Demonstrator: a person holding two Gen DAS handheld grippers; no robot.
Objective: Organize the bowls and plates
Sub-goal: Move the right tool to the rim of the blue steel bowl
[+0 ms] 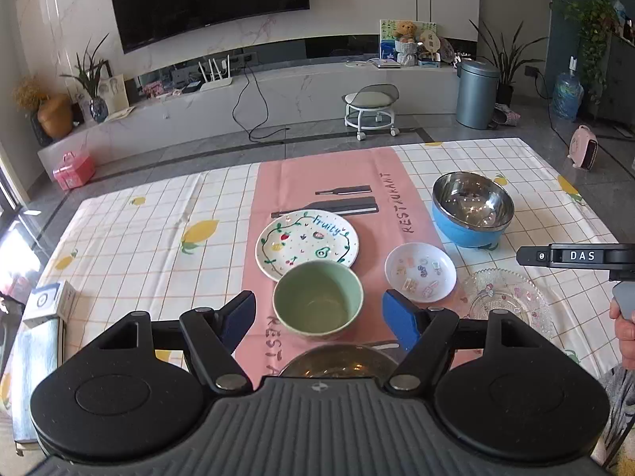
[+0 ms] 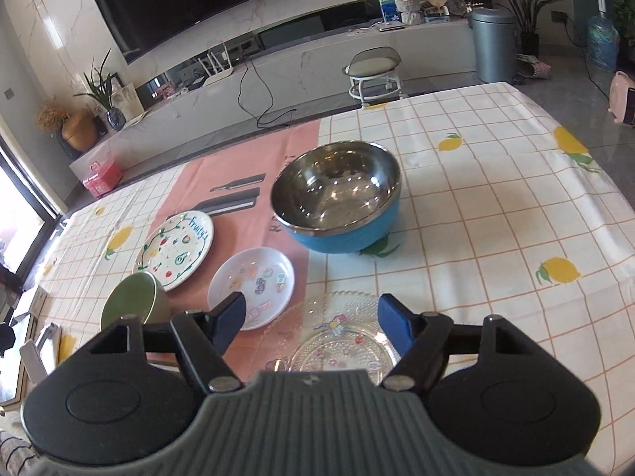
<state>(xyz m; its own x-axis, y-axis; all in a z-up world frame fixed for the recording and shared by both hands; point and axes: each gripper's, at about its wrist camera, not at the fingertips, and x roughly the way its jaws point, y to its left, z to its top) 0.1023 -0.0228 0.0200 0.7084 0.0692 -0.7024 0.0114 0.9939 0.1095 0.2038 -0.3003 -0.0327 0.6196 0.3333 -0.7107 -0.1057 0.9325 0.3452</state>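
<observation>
My left gripper [image 1: 319, 313] is open above the table, its jaws on either side of a green bowl [image 1: 317, 297] that stands on the pink runner. Behind the bowl lies a white "Fruity" plate [image 1: 306, 242]. A small white sticker plate [image 1: 420, 272], a clear glass plate [image 1: 506, 297] and a steel bowl with a blue shell [image 1: 472, 208] lie to the right. A brownish glass bowl [image 1: 337, 363] shows just under the gripper. My right gripper [image 2: 311, 317] is open over the glass plate [image 2: 337, 337]; the blue bowl [image 2: 337, 202] stands beyond it.
The table has a lemon-check cloth [image 1: 139, 238] with a pink runner [image 1: 317, 174]. A small white box [image 1: 49, 303] sits at the left edge. The green bowl [image 2: 131, 301], Fruity plate [image 2: 174, 252] and sticker plate [image 2: 252, 281] show left in the right wrist view.
</observation>
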